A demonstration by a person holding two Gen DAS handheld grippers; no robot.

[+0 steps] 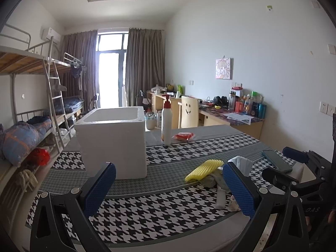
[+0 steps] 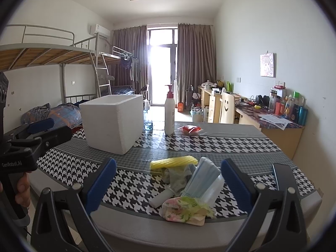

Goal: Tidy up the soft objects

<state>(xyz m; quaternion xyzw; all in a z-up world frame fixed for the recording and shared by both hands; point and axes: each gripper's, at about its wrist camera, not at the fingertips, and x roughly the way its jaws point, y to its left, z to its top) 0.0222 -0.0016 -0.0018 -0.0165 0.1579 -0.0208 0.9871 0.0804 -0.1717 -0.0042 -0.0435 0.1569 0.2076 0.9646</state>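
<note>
the right gripper hangs at the table's near edge with its blue-padded fingers wide apart and empty, seemingly framing a pile of soft things, a floral tissue pack, a blue stack of face masks, a grey sock and a yellow foam net sleeve. the left gripper, also spread and empty, points toward the open white foam box further back, probably the bin for them. only the right view shows the tissue pack and masks clearly; the left shows the box's hollow inside.

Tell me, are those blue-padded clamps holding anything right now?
No. The left gripper and the right gripper are both open and empty; the pile of soft things lies untouched on the table.
</note>
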